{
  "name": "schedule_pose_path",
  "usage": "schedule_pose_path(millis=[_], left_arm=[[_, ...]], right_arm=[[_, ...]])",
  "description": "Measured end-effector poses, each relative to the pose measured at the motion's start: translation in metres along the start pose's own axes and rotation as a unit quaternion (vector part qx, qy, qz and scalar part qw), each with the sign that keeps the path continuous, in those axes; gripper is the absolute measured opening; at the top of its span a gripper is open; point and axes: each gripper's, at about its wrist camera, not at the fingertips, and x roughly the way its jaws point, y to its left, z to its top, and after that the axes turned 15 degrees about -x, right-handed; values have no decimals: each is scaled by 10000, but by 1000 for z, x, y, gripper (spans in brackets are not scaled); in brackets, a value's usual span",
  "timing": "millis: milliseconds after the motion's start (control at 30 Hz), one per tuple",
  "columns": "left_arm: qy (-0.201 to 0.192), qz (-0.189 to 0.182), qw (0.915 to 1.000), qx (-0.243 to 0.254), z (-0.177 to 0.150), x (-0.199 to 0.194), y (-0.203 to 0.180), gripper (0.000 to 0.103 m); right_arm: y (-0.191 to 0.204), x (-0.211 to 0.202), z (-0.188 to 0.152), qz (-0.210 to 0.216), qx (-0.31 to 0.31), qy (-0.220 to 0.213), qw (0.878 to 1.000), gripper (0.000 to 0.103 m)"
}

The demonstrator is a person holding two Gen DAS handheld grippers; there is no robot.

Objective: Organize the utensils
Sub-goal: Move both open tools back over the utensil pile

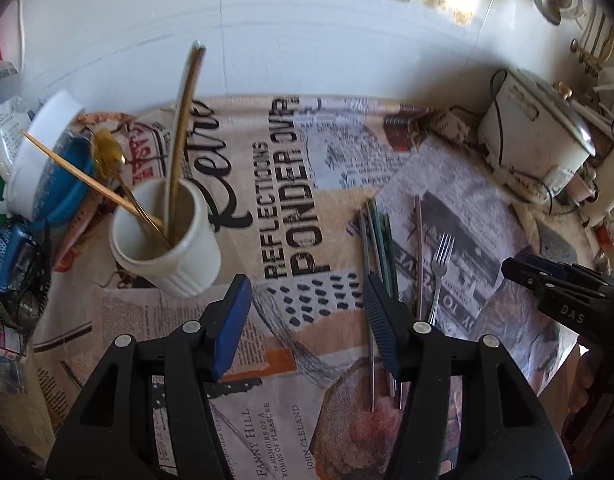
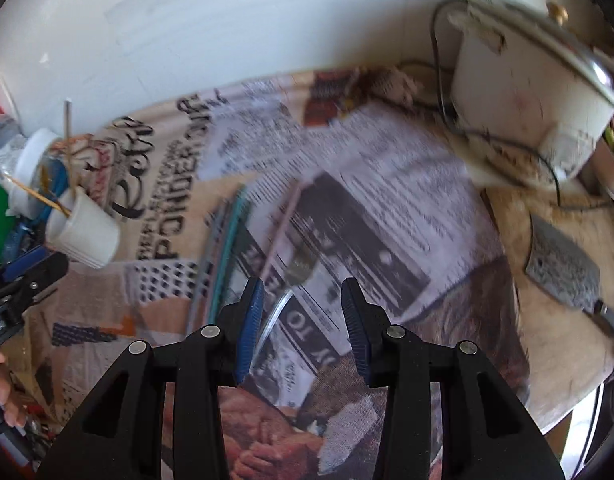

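The bench (image 1: 267,420) is covered with a newspaper-print cloth in cream, black and orange, with large black lettering across its middle. A white ribbed cup (image 1: 167,236) stands on the left part of the cloth, near a white-and-blue tub (image 1: 47,160) at the bench's left edge. Inside the cup lean several thin golden utensils: a gold spoon (image 1: 107,156) with its bowl up and tilted to the left, a slim gold stick (image 1: 79,172) crossing it, and a long gold handle (image 1: 185,120) rising almost upright against the white wall.

To the right of the cup, well apart from it, loose utensils lie flat on the cloth. A bundle of long dark and green sticks (image 1: 377,236) lies side by side, a single brownish stick (image 1: 418,248) lies just beside them, and a silver fork (image 1: 441,264) rests with its tines pointing away from the camera. In the right wrist view the same fork (image 2: 299,272) is blurred, lying just ahead of the fingers.

The left gripper (image 1: 307,320) hangs over the cloth with its blue-padded fingers spread wide and nothing between them; its right finger lies over the near ends of the dark sticks. The right gripper (image 2: 303,328) is likewise spread apart and empty, above the fork's handle. A white appliance (image 1: 535,128) with a dark cord sits at the far right, and a cleaver (image 2: 563,264) lies on the bench's right side.
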Motion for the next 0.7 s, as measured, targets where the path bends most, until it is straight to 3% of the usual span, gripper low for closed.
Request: schedule_pose_path(millis=[367, 700], left_arm=[[612, 294, 9977, 27, -22, 51, -1, 57], [667, 353, 9971, -20, -15, 66, -4, 57]], right_arm=[[10, 68, -9, 291, -48, 657, 9974, 37], [13, 84, -13, 169, -348, 693, 9968, 37]])
